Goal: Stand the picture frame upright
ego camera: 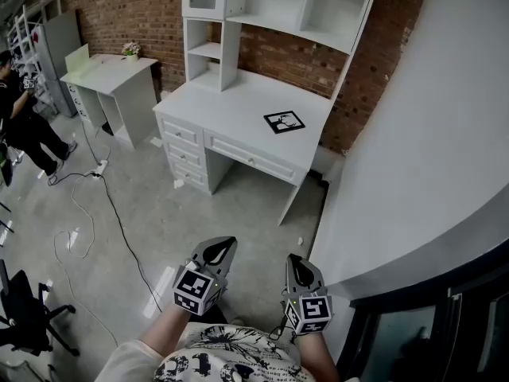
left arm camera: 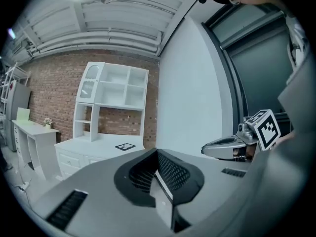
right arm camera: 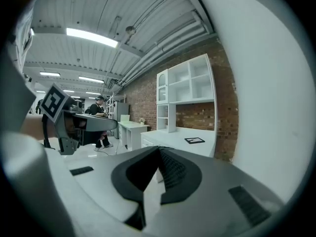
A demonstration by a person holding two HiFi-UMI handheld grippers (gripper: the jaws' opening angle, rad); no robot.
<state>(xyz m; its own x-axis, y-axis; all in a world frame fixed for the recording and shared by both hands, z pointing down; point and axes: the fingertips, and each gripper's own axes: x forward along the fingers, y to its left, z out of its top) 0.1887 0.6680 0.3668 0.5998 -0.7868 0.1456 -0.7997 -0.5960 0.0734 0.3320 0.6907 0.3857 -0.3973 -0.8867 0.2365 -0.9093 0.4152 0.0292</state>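
While both tongs are held low and close to the person's body, the task object lies well ahead of them. The left tongs (ego camera: 223,245) have their jaws pressed fully together with nothing between them; the left gripper view shows the ribbed pads (left arm camera: 173,172) meeting along a single line. The right tongs (ego camera: 295,264) are likewise at their narrowest setting and empty. The two tongs sit side by side, near each other but apart, both pointing forward and slightly downward over the grey floor (ego camera: 199,221).

The picture frame (ego camera: 284,122) lies flat, face up, on the white worktop (ego camera: 231,110), far beyond the tips of both tongs and touched by neither. From the tongs it lies ahead and a little toward the right tongs' side. It rests on the end of the worktop nearer the brick wall (ego camera: 318,58), apart from the shelf unit (ego camera: 231,30) that stands on the rear of the worktop, ahead and left of the frame.

A curved white wall (ego camera: 421,134) runs beside the right tongs on their outer side. A smaller worktop (ego camera: 111,74) stands far ahead and left of the left tongs, with a person (ego camera: 20,118) near it. A black cable (ego camera: 119,221) trails across the floor to the left of the left tongs.
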